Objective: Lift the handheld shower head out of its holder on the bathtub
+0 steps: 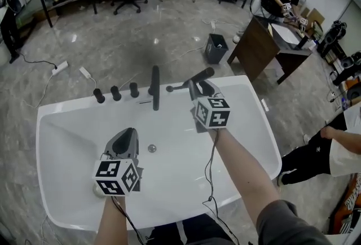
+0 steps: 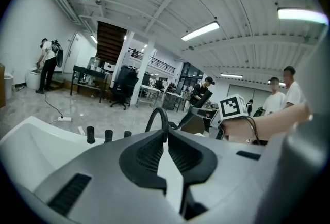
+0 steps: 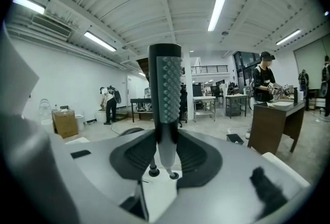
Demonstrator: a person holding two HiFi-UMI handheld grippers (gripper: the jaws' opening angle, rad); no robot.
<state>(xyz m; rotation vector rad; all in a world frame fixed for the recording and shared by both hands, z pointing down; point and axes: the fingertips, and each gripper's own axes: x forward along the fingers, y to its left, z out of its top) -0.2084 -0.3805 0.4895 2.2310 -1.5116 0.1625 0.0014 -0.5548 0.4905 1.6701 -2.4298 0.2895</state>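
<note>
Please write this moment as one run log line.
right gripper: shut on shower head | left gripper: shut, empty | bathtub: below both

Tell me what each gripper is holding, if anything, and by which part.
The right gripper is clamped on the shower head, gripping its handle just below the nubbed spray face. The left gripper holds nothing; its jaws are together.

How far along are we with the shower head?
Done: the right gripper is clamped on the shower head, which looks raised above the tub rim. In hand: it stands upright between the jaws. Left: confirming it is fully free, which these views don't settle. The left gripper is shut and empty.
</note>
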